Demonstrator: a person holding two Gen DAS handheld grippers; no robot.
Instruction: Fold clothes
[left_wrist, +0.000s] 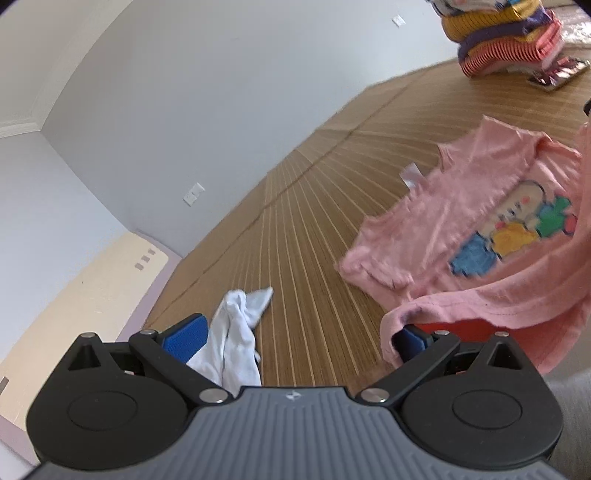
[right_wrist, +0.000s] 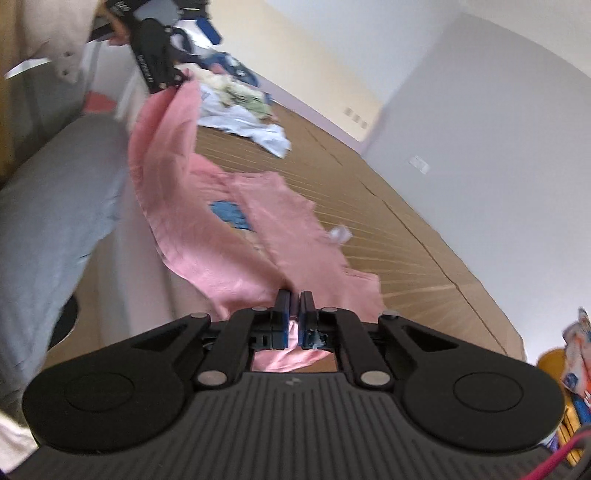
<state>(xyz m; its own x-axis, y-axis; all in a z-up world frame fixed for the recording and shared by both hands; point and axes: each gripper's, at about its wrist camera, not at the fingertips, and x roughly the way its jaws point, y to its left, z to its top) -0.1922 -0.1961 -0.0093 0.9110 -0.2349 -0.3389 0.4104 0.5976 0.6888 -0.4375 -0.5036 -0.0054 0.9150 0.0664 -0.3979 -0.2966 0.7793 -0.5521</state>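
A pink T-shirt (left_wrist: 480, 206) with a cartoon print lies partly spread on the bamboo mat (left_wrist: 295, 221), blurred by motion. My left gripper (left_wrist: 299, 328) stands wide open. The shirt's hem drapes over its right finger (left_wrist: 413, 339), and a white garment (left_wrist: 240, 347) lies against its left pad. In the right wrist view my right gripper (right_wrist: 294, 295) is shut on a fold of the pink T-shirt (right_wrist: 229, 254) and holds it off the mat. From there the cloth stretches away to the left gripper (right_wrist: 159, 55) at the top left.
A stack of folded striped clothes (left_wrist: 506, 37) and a phone (left_wrist: 557, 72) sit at the mat's far end. A loose pile of pale clothes (right_wrist: 240, 107) lies farther along the mat. A person's grey trouser leg (right_wrist: 55, 221) is close on the left.
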